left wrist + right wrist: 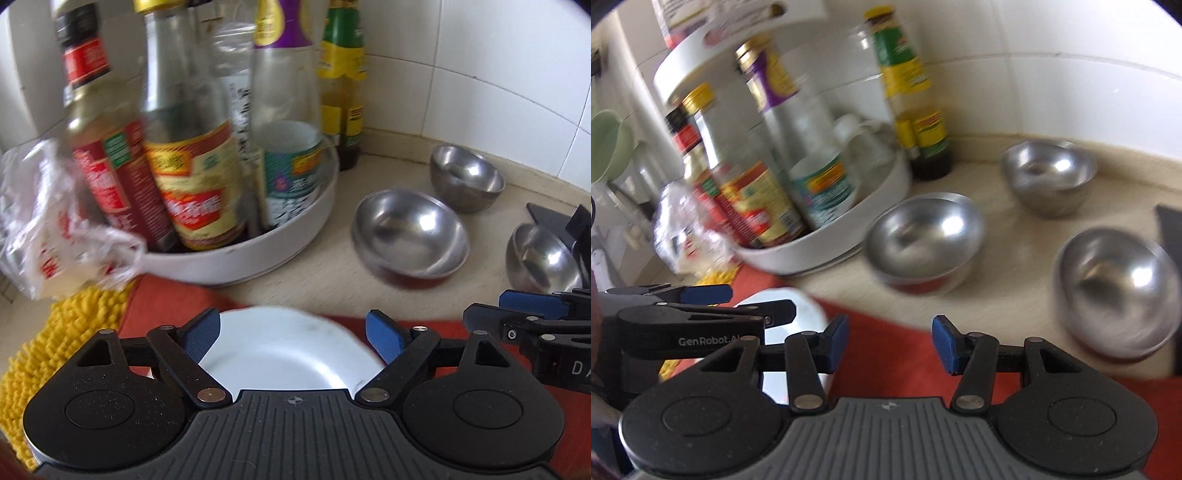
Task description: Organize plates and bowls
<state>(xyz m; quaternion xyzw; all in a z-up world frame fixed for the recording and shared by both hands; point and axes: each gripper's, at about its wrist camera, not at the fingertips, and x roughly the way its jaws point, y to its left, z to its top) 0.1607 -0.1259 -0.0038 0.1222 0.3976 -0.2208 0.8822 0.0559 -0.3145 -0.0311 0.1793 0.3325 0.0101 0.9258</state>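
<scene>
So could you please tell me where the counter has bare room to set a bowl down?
Bare counter lies between the three steel bowls and the red cloth. A strip runs behind the bowls to the tiled wall. The left is crowded: bottle tray, plastic bag.

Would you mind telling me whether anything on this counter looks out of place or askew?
Yes: a crumpled plastic bag slumps against the bottle tray, and the three steel bowls sit scattered, not stacked.
</scene>
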